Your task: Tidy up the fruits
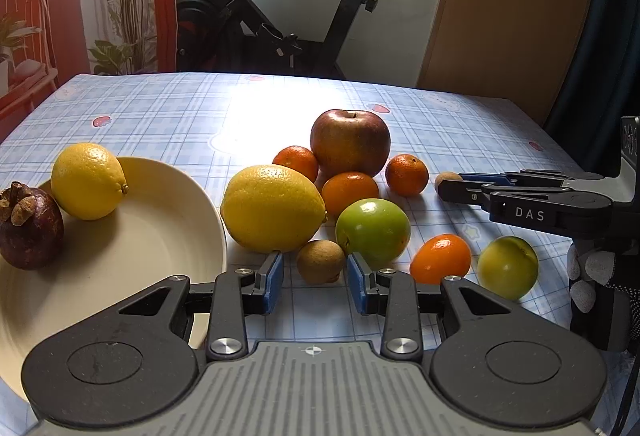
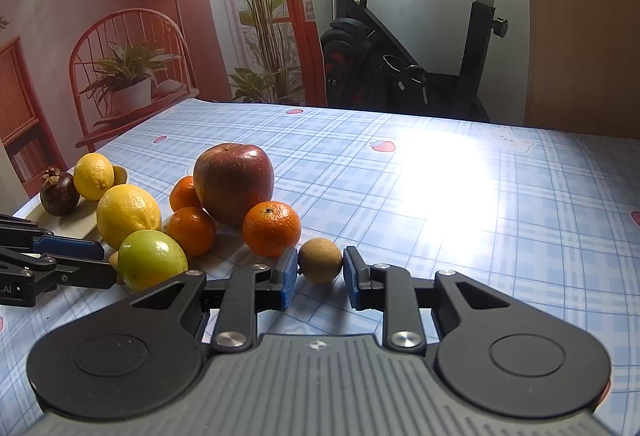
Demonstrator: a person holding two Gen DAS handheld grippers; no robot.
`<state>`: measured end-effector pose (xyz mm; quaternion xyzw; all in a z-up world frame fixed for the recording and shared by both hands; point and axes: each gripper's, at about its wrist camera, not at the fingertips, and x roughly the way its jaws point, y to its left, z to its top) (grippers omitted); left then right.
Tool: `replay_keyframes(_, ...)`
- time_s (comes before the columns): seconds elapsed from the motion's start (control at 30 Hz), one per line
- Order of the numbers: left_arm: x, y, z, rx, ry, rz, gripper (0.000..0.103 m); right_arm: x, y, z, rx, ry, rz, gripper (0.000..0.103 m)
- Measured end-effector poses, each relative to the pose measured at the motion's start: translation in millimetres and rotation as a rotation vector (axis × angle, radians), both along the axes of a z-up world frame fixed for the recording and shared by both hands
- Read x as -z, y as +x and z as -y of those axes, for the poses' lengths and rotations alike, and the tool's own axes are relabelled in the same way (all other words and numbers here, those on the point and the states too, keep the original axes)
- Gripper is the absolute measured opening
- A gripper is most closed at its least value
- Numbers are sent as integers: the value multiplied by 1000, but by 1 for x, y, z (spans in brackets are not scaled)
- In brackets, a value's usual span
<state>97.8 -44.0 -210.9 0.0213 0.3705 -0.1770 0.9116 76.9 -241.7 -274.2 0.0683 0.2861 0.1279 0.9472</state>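
Observation:
My left gripper (image 1: 316, 282) is open, its blue pads either side of a small brown fruit (image 1: 320, 262) without touching it. That fruit lies on the cloth in front of a big lemon (image 1: 272, 208) and a green fruit (image 1: 372, 232). My right gripper (image 2: 320, 272) is shut on another small brown fruit (image 2: 320, 260), both pads pressed against it, low over the table beside a mandarin (image 2: 272, 228). From the left wrist view the right gripper (image 1: 452, 186) reaches in from the right. A cream plate (image 1: 160, 236) at the left holds a lemon (image 1: 88, 180) and a mangosteen (image 1: 30, 232).
A red apple (image 1: 350, 142) and three mandarins cluster mid-table. An orange fruit (image 1: 440, 258) and a second green fruit (image 1: 508, 266) lie to the right. A gloved hand (image 1: 592, 276) holds the right gripper. An exercise bike (image 1: 280, 16) stands behind the table's far edge.

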Motion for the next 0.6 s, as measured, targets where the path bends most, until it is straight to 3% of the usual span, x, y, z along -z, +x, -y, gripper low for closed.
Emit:
replay_keyframes(0.5, 7, 9, 2, -3, -1, -28, 37, 1, 0, -1, -3, 3, 0, 27)
replay_keyframes(0.6, 7, 8, 3, 9, -11, -23, 28, 1, 0, 0, -3, 3, 0, 27)
